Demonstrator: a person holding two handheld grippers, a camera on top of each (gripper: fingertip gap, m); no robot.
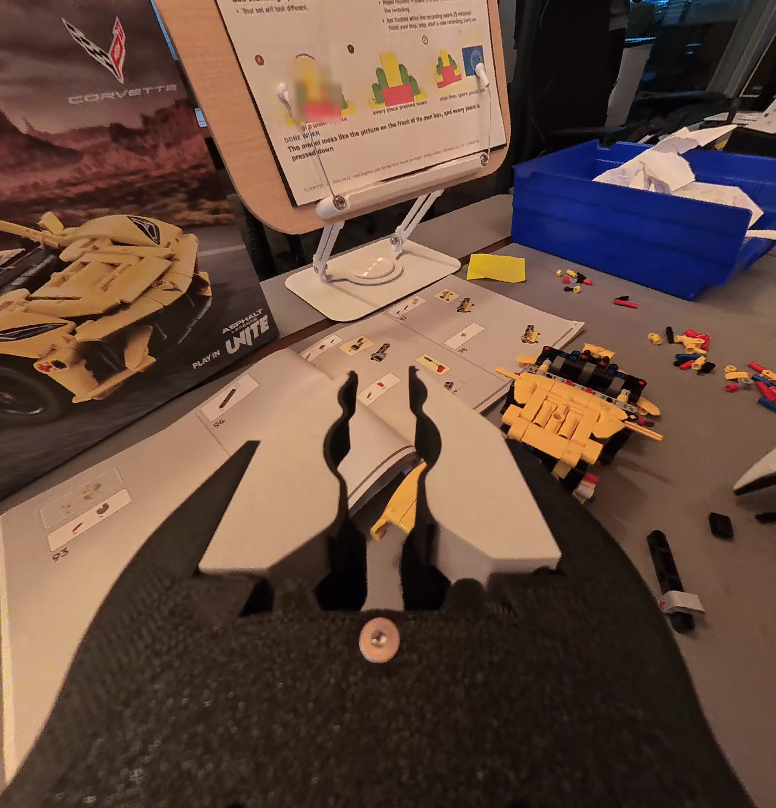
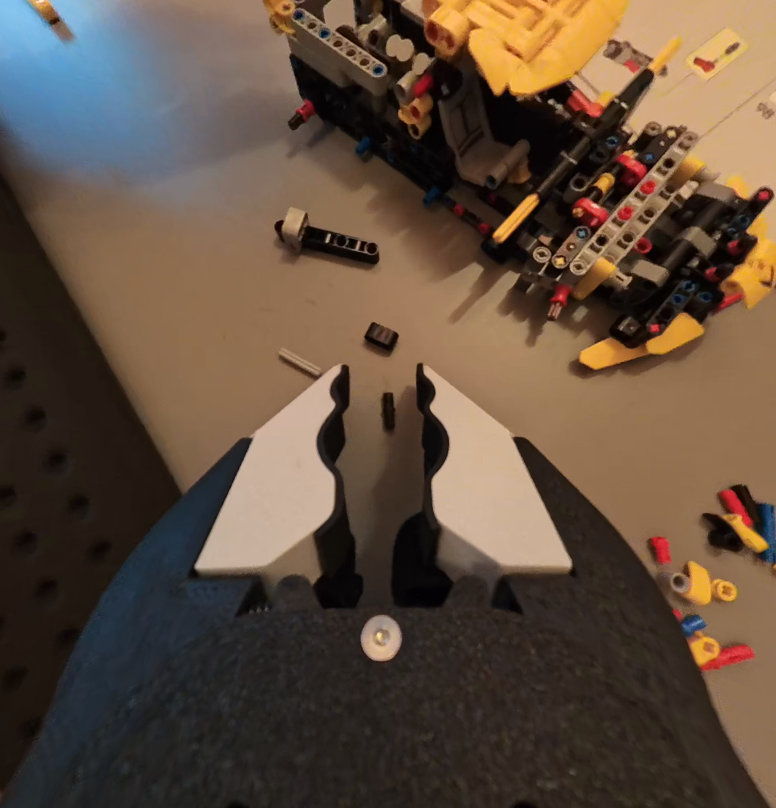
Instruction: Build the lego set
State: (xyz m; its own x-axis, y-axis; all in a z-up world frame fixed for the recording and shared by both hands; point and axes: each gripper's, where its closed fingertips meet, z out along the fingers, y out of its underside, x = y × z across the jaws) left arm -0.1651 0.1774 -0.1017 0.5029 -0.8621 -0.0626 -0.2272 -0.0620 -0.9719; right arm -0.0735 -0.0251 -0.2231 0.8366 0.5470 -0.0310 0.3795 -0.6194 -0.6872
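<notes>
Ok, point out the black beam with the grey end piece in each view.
Left wrist view: the black beam with the grey end piece lies at the right edge, on the table.
Right wrist view: it lies upper centre-left, left of the model.
Shared landmark: the half-built yellow and black model.

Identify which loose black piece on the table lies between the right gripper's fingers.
The thin black pin, framed by the open right gripper. The stubby black connector and the long black beam lie beyond the tips.

one part-built yellow car (image 1: 569, 415), one open instruction booklet (image 1: 263, 419), one set box (image 1: 93, 245), one blue bin (image 1: 639, 227), two claws.
</notes>
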